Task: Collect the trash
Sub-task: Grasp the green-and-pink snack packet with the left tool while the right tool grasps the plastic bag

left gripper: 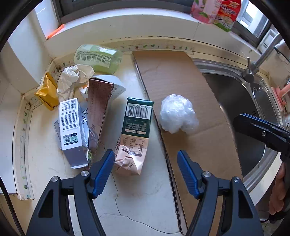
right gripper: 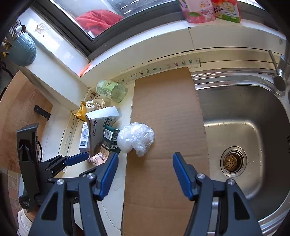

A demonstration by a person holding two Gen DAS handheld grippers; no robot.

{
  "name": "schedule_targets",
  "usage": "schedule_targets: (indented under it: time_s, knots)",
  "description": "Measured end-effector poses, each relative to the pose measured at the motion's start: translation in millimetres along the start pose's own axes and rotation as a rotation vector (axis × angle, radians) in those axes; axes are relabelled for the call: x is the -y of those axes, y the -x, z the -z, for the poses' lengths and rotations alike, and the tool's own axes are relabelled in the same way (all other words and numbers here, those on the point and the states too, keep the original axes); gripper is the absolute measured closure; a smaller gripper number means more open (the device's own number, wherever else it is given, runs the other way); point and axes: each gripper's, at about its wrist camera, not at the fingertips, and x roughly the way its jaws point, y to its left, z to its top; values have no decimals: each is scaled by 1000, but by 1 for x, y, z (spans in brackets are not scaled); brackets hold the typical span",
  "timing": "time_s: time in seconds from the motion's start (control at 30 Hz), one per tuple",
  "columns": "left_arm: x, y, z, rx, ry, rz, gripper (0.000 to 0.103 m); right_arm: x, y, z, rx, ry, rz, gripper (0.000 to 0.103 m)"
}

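A crumpled clear plastic ball (left gripper: 176,113) lies on a flat cardboard sheet (left gripper: 181,76); it also shows in the right wrist view (right gripper: 136,138). Left of it on the counter lie a green and beige carton (left gripper: 134,134), a white box (left gripper: 70,127), a brown box (left gripper: 98,107), crumpled paper (left gripper: 74,78), a yellow packet (left gripper: 47,92) and a green bottle (left gripper: 97,58). My left gripper (left gripper: 145,161) is open above the carton's near end. My right gripper (right gripper: 144,167) is open above the cardboard (right gripper: 163,127), just short of the plastic ball.
A steel sink (right gripper: 241,127) with a drain (right gripper: 232,161) lies right of the cardboard; a tap (left gripper: 253,67) stands at its back. Snack packets (right gripper: 208,9) stand on the windowsill. The trash sits in the counter's corner against the wall.
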Motion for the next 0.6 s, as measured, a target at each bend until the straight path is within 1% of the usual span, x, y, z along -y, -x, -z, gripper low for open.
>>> schedule_targets:
  time_s: [0.17, 0.23, 0.3, 0.37, 0.4, 0.47, 0.5, 0.53, 0.6]
  knots:
    - [-6, -18, -3, -26, 10, -28, 34, 3, -14, -9, -13, -15, -25, 40]
    - [-9, -25, -4, -36, 22, -28, 39, 4, -19, -12, -17, -15, -29, 40]
    - [-12, -31, -6, -42, 39, -24, 46, 3, -25, -14, -24, -16, -28, 40]
    - [-15, -36, -6, -44, 55, -27, 49, 3, -32, -15, -31, -19, -32, 40]
    - [-18, -38, -6, -40, 63, -32, 57, 3, -34, -16, -34, -19, -34, 40]
    - [-22, -37, -7, -28, 77, -24, 59, 1, -39, -17, -39, -15, -38, 40]
    - [-24, -35, -7, -12, 84, -21, 64, -1, -43, -17, -42, -13, -40, 40]
    - [-25, -33, -6, -4, 87, -24, 68, -2, -46, -18, -44, -12, -42, 40]
    - [-28, -28, -3, 6, 98, -34, 68, -4, -51, -20, -46, -12, -48, 40]
